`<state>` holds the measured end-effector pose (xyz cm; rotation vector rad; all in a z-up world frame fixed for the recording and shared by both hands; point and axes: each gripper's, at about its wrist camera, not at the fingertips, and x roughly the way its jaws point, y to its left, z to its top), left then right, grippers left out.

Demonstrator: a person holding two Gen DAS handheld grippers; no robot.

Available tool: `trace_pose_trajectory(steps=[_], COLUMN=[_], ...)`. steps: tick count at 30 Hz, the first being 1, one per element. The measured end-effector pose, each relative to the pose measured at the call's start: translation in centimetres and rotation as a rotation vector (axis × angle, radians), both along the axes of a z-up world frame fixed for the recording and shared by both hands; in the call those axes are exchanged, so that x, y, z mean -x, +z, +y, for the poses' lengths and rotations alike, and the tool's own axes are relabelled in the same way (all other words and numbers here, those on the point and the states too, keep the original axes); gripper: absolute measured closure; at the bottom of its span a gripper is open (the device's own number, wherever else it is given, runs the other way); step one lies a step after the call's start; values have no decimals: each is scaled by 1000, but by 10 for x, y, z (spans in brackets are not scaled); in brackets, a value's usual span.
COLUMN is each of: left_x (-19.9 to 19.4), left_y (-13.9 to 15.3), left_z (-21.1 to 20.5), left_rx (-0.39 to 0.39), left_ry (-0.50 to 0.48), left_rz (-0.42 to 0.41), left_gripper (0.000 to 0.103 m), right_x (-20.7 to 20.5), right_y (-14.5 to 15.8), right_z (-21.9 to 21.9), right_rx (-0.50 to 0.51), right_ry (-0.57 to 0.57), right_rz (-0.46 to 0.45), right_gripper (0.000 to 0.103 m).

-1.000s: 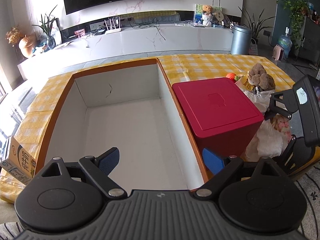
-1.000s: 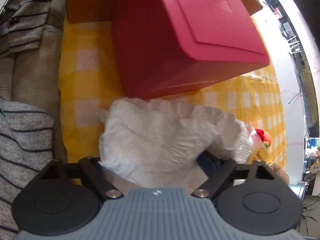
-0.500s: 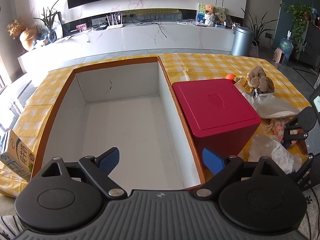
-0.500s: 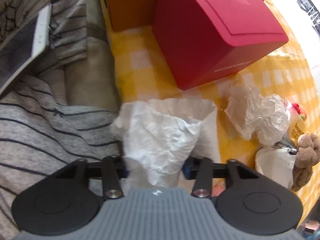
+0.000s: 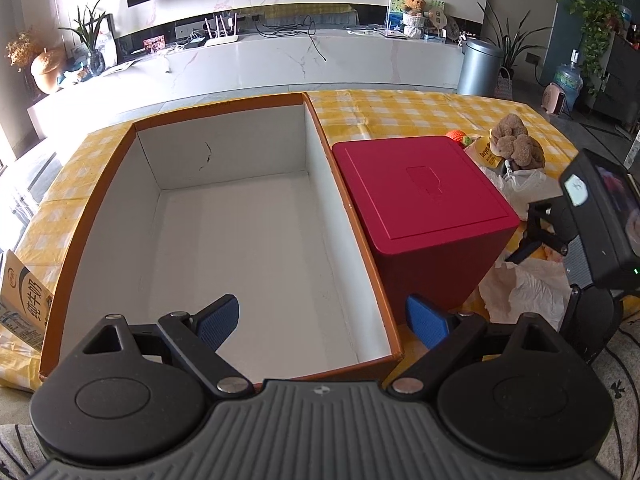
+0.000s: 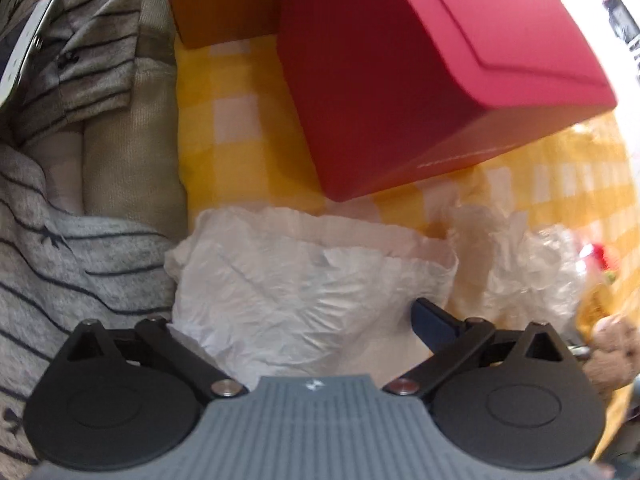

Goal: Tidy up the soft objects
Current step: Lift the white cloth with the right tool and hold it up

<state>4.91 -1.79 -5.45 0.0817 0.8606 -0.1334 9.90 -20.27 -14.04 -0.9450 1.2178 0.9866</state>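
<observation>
On the counter (image 5: pixel 400 108), under a yellow-and-white checked cloth, near edge, just beside the red box (image 5: pixel 424 196):

Item 1. Crumpled white bag (image 6: pixel 304 288), thin film or tissue-like sheet, ruffled along its upper rim, heaped loosely. Judged very light, limp and somewhat slippery; it will collapse under a pinch and trail when lifted. Best taken at a gathered fold near the middle of the heap, not at the frilled edge, which could tear or slide free.

Item 2. Second, clearer crumpled sheet (image 6: pixel 520 256), to the right of item 1, near it.

Item 3. Brown plush toy (image 5: pixel 516 142), fuzzy, rounded, lying beyond the red box among packets.

Item 4. Orange-rimmed cardboard box (image 5: pixel 224 216), white inside, nothing in it; likely receptacle.

Item 5. Red box, rigid, smooth, lidded, tapering downward.

Right gripper (image 6: pixel 296 320): points down over item 1; jaws have just been opening and stand wide, the bag between them, not pinched so far as shows.

Left gripper (image 5: pixel 322 316): jaws open, holding nothing, hanging over the cardboard box's near wall.
</observation>
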Motion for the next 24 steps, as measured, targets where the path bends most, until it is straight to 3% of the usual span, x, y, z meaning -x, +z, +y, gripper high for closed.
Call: trace_pose_trajectory(steps=[3, 6, 7, 8, 14, 15, 17, 19, 24], left_x=[5, 8, 7, 7, 7, 7, 7, 2, -28], left_y=[1, 4, 6, 7, 18, 21, 29, 34, 39], left_z=[-7, -11, -13, -14, -30, -34, -44, -55, -94], left_rx=[-26, -40, -43, -44, -81, -90, -108, -110, -98], left_ry=[-25, -43, -41, -38, -60, -71, -105, -146, -326], left_rz=[-18, -34, -38, -42, -70, -82, -94, -90, -62], left_gripper=[0, 0, 0, 0, 0, 0, 0, 0, 0], right_x=[7, 13, 14, 15, 42, 49, 56, 69, 82], right_y=[2, 16, 20, 25, 28, 41, 65, 85, 115], right_z=[2, -7, -12, -19, -44, -50, -62, -76, -113], right_rx=[-45, -111, -134, -146, -101, -126, -229, -296, -294], right_ry=[17, -22, -65, -124, -351, -387, -510, -629, -772], right_rz=[-24, -24, -22, -33, -208, -275, -256, -301, -442], right_gripper=[9, 40, 59, 68, 79, 79, 79, 79, 79])
